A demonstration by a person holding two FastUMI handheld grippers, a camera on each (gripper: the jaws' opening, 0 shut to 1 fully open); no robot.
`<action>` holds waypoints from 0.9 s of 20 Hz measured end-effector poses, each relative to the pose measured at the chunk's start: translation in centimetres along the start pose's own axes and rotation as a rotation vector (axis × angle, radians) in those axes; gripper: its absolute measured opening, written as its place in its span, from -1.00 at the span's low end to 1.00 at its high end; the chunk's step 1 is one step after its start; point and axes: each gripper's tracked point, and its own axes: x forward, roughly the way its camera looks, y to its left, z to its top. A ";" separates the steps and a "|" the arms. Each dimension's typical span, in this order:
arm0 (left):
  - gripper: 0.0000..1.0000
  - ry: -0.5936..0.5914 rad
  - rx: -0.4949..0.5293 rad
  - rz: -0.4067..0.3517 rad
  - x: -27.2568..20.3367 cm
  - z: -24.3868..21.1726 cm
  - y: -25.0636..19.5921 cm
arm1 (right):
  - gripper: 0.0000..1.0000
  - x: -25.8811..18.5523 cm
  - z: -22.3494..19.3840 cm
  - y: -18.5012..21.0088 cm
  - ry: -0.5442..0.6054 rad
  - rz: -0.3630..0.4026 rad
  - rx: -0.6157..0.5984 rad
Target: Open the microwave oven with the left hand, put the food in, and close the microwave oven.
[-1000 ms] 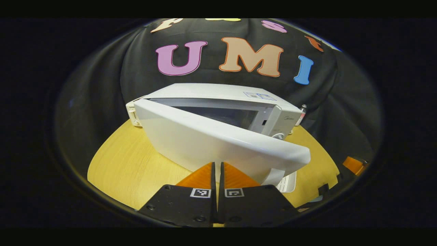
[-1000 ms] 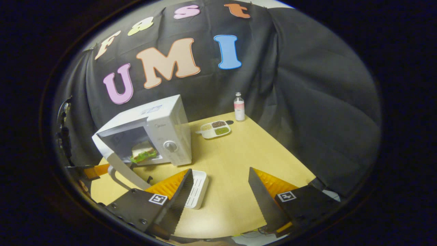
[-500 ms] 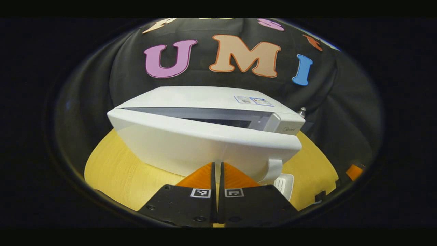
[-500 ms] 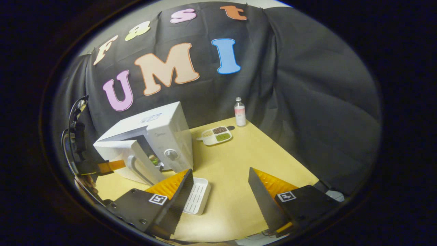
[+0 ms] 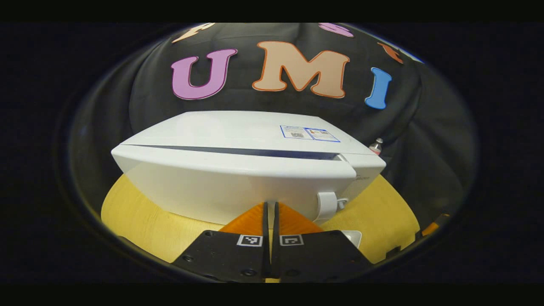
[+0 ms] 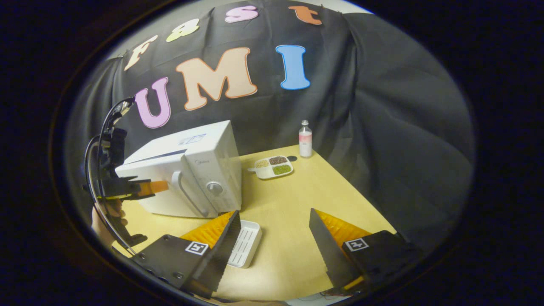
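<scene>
Nearly shut: the microwave oven [image 6: 187, 174] sits at the left of the table [image 6: 293, 204], its door [image 5: 238, 180] pressed almost flush, a thin dark seam left along the top edge. Food is out of sight, presumably inside. Left gripper [image 5: 270, 212], fingers closed together with nothing between them, butts tip-first against the door's front, near the handle [image 5: 326, 206]; a blunt pusher suits closing better than a grasp. Right gripper [image 6: 274, 231] hangs spread wide and empty above the near table edge, out of the way. Just below it, a white slotted tray [image 6: 246, 244]. Far side: a divided dish [image 6: 273, 165] and a small bottle [image 6: 305, 144]. Pale wood tabletop, black cloth all round.
</scene>
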 end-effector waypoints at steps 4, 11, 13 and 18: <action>-0.99 0.002 0.014 0.030 0.2 0.0 0.1 | 0.84 0.8 -0.5 0.1 0.035 0.007 -0.003; -0.99 -0.024 -0.025 0.029 0.3 0.1 0.0 | 1.00 1.7 -1.2 0.3 0.077 0.013 -0.047; -0.99 -0.028 -0.035 0.030 0.3 0.1 0.0 | 1.00 1.5 -1.0 0.5 0.072 0.028 -0.045; -0.99 -0.037 -0.051 0.040 0.4 0.1 -0.1 | 0.99 1.5 -1.1 0.6 0.070 0.034 -0.053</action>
